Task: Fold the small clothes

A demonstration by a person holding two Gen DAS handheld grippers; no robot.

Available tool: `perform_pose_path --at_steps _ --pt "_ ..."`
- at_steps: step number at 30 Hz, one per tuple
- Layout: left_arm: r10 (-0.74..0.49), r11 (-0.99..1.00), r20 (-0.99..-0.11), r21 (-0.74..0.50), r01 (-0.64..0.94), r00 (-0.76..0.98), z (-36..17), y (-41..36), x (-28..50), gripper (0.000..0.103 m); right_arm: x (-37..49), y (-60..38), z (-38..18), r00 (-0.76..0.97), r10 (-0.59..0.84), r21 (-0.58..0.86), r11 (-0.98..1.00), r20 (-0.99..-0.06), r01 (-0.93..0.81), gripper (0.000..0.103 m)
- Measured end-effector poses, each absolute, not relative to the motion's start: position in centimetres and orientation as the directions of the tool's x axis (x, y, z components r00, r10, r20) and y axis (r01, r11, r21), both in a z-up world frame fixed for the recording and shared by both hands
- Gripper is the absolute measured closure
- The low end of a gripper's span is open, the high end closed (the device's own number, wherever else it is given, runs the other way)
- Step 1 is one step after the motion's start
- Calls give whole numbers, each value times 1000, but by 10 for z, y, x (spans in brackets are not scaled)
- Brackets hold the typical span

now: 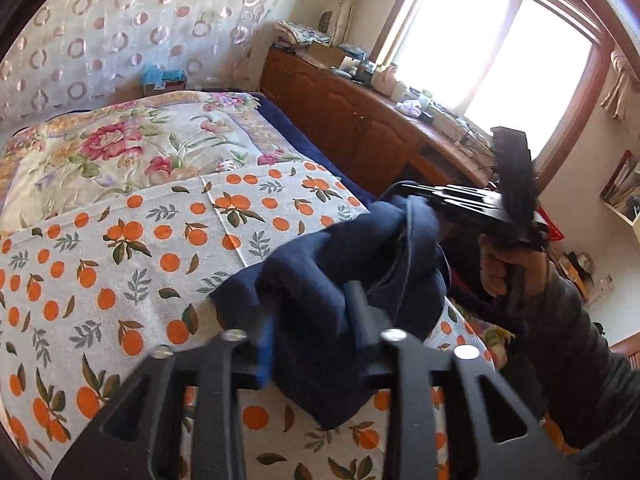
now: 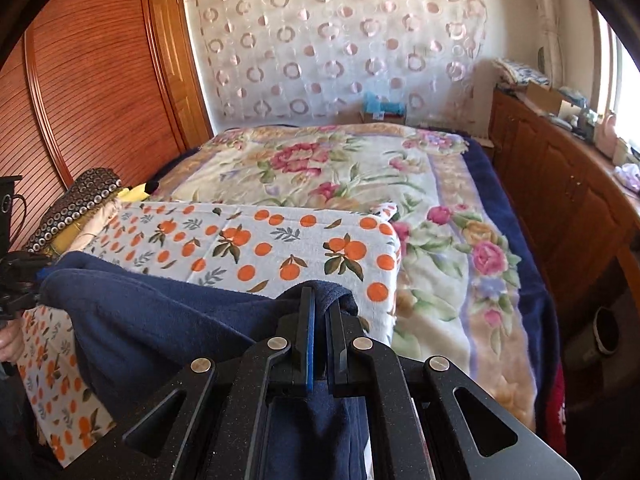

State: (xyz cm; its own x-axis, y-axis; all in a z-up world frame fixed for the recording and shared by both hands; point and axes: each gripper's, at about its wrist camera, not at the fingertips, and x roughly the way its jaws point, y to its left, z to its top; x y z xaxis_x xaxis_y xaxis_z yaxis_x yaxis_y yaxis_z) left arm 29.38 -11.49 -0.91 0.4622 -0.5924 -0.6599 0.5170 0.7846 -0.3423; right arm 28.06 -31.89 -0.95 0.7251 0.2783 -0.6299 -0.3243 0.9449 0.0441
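Observation:
A small dark navy garment (image 1: 344, 280) hangs bunched in the air above the orange-print cloth (image 1: 120, 264) on the bed. My left gripper (image 1: 312, 320) holds a thick fold of it between its jaws. My right gripper (image 2: 322, 312) is shut on another edge of the same garment (image 2: 160, 320), its jaws nearly together. The right gripper also shows in the left wrist view (image 1: 432, 200), up and to the right, with the person's hand on its handle. The left gripper shows at the left edge of the right wrist view (image 2: 24, 280).
The orange-print cloth (image 2: 280, 248) lies over a floral blanket (image 2: 340, 168). A wooden cabinet (image 1: 352, 120) with clutter stands under the window to the right of the bed. A wooden wardrobe (image 2: 100, 80) stands to the left. Folded fabrics (image 2: 76, 208) sit at the bed's left edge.

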Motion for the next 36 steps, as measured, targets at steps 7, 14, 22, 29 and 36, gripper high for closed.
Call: perform_pose_path --at_steps 7,14,22,29,36 --pt "-547 820 -644 -284 497 534 -2 -105 299 25 306 -319 -2 704 273 42 944 -655 -328 99" --pt "-512 828 -713 -261 497 478 -35 -123 315 25 307 -319 6 731 233 1 953 -641 -303 83" --pt "-469 860 -754 -271 433 460 -66 -117 330 25 288 -339 17 743 216 8 962 -633 -273 39" --pt "-484 857 -765 -316 408 424 -85 -117 330 25 260 -343 2 716 225 12 957 -661 -289 37" --pt "-493 853 -759 -326 406 426 -85 -117 330 25 279 -342 -13 644 246 54 952 -725 -302 37"
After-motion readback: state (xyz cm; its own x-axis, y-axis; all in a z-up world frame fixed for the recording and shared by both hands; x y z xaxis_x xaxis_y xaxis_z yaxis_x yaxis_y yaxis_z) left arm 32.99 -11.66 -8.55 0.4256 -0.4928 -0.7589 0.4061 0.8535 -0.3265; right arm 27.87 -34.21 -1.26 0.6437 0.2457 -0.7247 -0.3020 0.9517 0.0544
